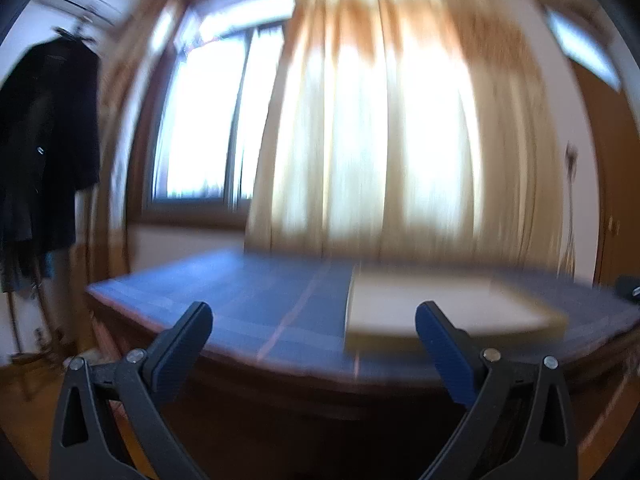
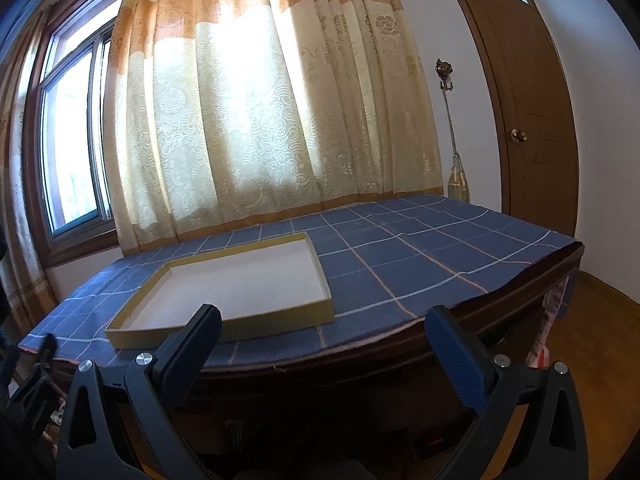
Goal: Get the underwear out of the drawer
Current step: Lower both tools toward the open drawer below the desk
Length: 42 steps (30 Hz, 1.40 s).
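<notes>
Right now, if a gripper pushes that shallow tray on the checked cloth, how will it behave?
The shallow tray looks like thin card, empty: probably light and easily slid. Its low walls may flex if pinched. The checked cloth lies loose over the table, so it might bunch.

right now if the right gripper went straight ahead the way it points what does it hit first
Probably the shallow tray on the blue checked cloth; the open right gripper points just over the table's near edge. Depth is unclear, so it might pass over to the curtain.

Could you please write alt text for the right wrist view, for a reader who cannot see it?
The open right gripper points at a table with a blue checked cloth bearing a shallow empty tray. Behind hang a cream curtain and a wooden door.
</notes>
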Motion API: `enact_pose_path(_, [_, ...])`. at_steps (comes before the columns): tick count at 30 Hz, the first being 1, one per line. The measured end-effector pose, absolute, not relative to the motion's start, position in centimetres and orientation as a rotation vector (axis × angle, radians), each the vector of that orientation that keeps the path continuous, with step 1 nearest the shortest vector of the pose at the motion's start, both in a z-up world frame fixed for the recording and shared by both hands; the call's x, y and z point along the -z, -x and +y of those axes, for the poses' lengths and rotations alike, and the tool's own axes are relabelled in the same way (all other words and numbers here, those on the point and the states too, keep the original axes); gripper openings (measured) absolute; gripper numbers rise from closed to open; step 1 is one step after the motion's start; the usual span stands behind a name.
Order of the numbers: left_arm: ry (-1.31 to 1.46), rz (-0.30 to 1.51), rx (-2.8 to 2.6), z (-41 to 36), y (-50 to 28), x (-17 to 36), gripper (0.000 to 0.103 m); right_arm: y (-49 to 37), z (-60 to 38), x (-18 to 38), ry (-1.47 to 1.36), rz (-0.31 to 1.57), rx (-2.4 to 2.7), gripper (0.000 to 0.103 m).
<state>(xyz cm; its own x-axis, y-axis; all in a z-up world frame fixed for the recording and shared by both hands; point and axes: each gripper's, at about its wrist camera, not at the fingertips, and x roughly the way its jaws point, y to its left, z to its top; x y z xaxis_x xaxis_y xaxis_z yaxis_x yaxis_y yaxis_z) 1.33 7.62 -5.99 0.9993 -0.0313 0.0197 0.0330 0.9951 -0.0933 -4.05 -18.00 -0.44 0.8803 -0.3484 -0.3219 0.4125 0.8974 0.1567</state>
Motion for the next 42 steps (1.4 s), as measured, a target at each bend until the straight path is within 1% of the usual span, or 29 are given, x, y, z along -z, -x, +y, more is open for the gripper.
enact_pose_path(2, [0.085, -0.098, 0.032, 7.3, -1.3, 6.3, 0.103, 3.3, -18.0, 0.3, -0.221, 0.275, 0.403, 0.103])
enact_pose_path(5, [0.003, -0.133, 0.061, 5.9, -2.5, 6.6, 0.103, 2.1, -17.4, 0.0, -0.198, 0.253, 0.406, 0.103])
enact_pose_path(9, [-0.118, -0.247, 0.082, 3.9, -2.8, 7.4, 0.103, 0.8, -16.6, -0.7, -0.169, 0.220, 0.412, 0.103])
enact_pose_path(11, [-0.172, -0.270, 0.103, 2.9, -3.4, 7.7, 0.103, 0.1, -16.3, -0.8, -0.162, 0.215, 0.407, 0.103])
enact_pose_path(16, [-0.148, -0.223, 0.149, 2.5, -5.5, 8.8, 0.103, -1.8, -15.8, -0.6, -0.117, 0.256, 0.415, 0.102])
enact_pose_path(22, [-0.153, -0.232, 0.164, 2.0, -6.5, 10.7, 0.103, -2.6, -16.6, -0.5, -0.114, 0.259, 0.437, 0.102])
enact_pose_path(27, [-0.127, -0.198, 0.168, 2.1, -7.6, 12.1, 0.103, -4.3, -17.6, -0.8, -0.124, 0.344, 0.455, 0.102])
enact_pose_path(33, [-0.151, -0.195, 0.163, 2.0, -8.5, 13.4, 0.103, -5.3, -19.0, -1.4, -0.130, 0.399, 0.487, 0.102])
enact_pose_path(38, [-0.136, -0.181, 0.150, 2.1, -9.1, 13.2, 0.103, -6.2, -19.6, -1.4, -0.111, 0.450, 0.519, 0.102])
enact_pose_path(42, [-0.158, -0.214, 0.152, 2.0, -9.1, 13.2, 0.103, -6.3, -19.6, -1.2, -0.103, 0.476, 0.521, 0.102])
